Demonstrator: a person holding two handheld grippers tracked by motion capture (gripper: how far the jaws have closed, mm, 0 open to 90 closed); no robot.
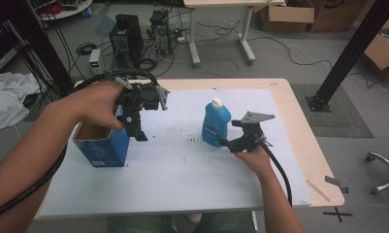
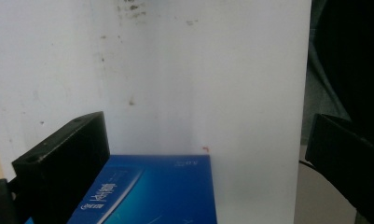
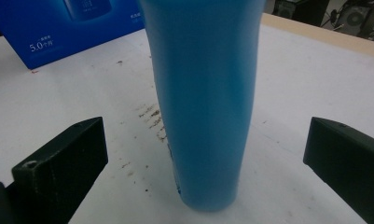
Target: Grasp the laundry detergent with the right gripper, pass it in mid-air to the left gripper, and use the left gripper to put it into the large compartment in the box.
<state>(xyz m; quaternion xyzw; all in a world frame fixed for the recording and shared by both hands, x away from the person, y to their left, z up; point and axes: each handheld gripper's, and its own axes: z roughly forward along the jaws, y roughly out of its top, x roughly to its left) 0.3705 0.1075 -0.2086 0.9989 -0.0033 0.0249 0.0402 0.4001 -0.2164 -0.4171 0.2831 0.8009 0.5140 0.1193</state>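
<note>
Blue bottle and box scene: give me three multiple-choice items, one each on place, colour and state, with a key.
1. Where does the blue bottle stand relative to the open blue box in the high view?
A. To its right
B. Inside it
C. On top of it

2. What colour is the bottle's cap?
A. Red
B. White
C. Black

3. How does the right gripper stand?
A. Shut on the bottle
B. Shut with nothing in it
C. Open, jaws either side of the bottle

Key: 1 A, the bottle stands apart on the white mat, right of the box. 2 B, the cap shows white. 3 C, the right gripper view shows gaps between both jaws and the bottle.
</note>
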